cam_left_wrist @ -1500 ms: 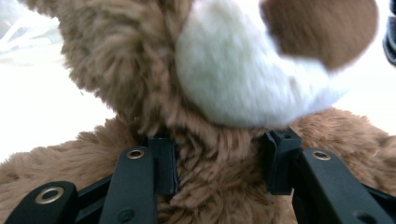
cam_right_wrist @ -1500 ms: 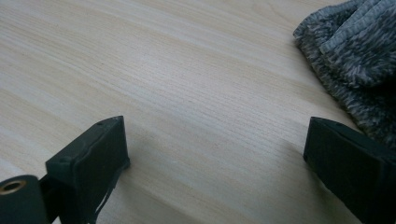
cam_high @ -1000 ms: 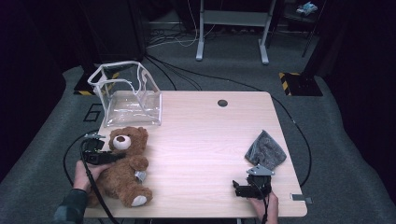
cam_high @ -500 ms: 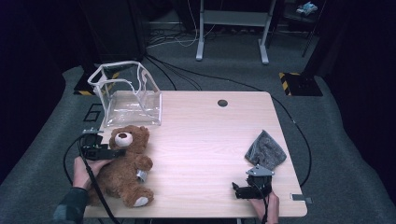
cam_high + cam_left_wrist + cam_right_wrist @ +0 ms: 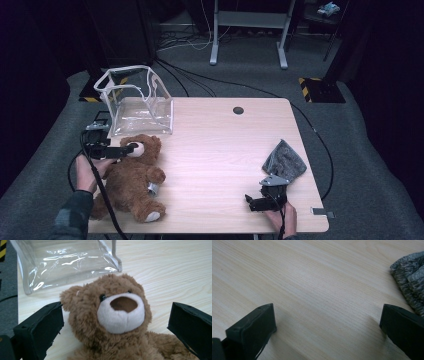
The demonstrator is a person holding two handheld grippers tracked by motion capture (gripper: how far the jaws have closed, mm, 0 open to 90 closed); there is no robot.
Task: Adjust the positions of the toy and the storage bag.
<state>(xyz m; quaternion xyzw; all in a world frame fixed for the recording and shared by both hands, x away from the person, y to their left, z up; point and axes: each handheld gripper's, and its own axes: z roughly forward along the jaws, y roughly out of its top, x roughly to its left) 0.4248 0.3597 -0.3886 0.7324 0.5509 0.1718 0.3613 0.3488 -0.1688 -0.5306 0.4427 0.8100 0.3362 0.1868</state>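
Step in hand: Now the left gripper (image 5: 131, 148) is hovering at the teddy bear's (image 5: 131, 181) head with its jaws standing wide; they have just been opening, and in the left gripper view the bear's face sits between them with neither pad pressing on the fur, so this looks like a release or a re-grip, not a carry.
Teddy bear: It is lying on its back at the left end of the worktop (image 5: 215, 150), just in front of the clear pouch (image 5: 134, 106), head toward the pouch, feet toward the person.
Clear pouch: It is standing upright behind the bear's head with its mouth gaping upward; whether its near wall is touching the bear's ear is hard to say from the high view.
Right gripper: The right gripper (image 5: 256, 202) is waiting far across the worktop from the bear, jaws spread and empty over bare wood.
Grey cloth: The grey cloth (image 5: 286, 160) is lying just beyond the right gripper, well apart from the bear.
Next move: Probably the left gripper is needing to close around the head or the body, then lift the bear up and over the pouch's rim; the soft fur is calling for a deep, firm bite.
Help needed: The pouch may be wanting steadying by the right gripper.
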